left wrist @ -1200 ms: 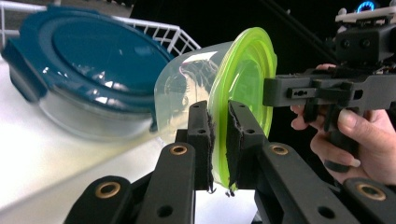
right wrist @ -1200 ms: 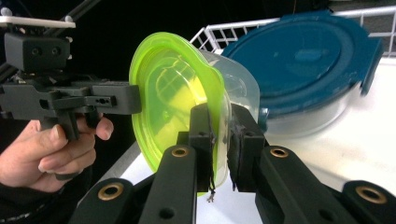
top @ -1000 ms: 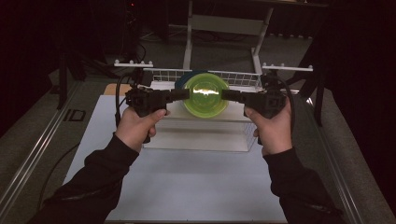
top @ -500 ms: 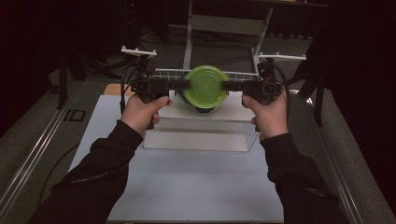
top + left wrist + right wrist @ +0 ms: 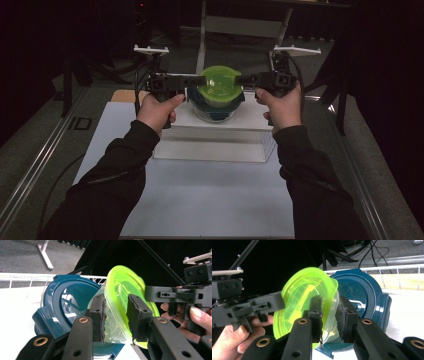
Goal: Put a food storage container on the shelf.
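Both tongs, left [image 5: 196, 80] and right [image 5: 244, 79], have just been opening (rim between the pads, grip slackened), setting the green bowl [image 5: 219, 86] into the blue bowl [image 5: 216, 107] for nesting.

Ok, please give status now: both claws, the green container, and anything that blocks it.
Left claw and right claw jaws just opening, green container rim between both. Container sits on blue container. Nothing blocking.

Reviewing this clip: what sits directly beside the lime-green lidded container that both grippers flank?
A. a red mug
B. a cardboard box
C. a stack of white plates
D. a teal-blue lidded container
D: in the left gripper view a teal-blue lidded container stands right against the lime-green container, and the high view shows the green one nested over the teal one.
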Motion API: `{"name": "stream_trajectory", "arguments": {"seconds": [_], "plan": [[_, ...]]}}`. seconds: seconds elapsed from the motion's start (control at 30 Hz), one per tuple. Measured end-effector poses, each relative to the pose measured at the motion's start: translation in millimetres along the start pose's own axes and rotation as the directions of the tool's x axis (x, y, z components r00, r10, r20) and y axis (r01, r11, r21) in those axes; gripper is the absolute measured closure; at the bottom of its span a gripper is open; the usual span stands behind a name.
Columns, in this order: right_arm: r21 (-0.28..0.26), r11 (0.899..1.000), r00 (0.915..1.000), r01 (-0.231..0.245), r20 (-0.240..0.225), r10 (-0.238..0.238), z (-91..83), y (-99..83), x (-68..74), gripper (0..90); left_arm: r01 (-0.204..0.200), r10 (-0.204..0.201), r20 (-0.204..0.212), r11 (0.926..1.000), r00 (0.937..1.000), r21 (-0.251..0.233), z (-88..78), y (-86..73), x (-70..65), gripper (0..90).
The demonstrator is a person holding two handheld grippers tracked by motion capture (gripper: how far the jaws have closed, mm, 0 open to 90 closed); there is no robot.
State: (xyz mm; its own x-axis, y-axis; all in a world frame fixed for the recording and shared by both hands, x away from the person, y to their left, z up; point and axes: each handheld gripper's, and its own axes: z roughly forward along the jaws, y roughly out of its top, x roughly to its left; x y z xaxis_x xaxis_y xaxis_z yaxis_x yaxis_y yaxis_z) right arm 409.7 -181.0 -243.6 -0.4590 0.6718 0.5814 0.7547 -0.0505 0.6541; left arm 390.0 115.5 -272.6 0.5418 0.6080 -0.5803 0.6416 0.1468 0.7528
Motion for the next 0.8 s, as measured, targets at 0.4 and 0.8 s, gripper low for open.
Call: {"name": "stream_trajectory", "arguments": {"seconds": [0.4, 0.8], "plan": [[-0.028, 0.999, 0.9995, 0.024, 0.021, -0.023, 4.4, 11.3, -2.4, 57.4, -0.022, 0.019, -0.055, 0.9986, 0.9983, -0.049, 1.8, 1.5, 2.2, 44.0], [-0.076, 0.986, 0.9887, 0.149, -0.006, -0.150, -28.4, -18.0, 15.3, 53.2, -0.124, 0.119, -0.047, 0.9847, 0.9918, -0.122, -38.8, -14.5, -12.8, 39.7]]}}
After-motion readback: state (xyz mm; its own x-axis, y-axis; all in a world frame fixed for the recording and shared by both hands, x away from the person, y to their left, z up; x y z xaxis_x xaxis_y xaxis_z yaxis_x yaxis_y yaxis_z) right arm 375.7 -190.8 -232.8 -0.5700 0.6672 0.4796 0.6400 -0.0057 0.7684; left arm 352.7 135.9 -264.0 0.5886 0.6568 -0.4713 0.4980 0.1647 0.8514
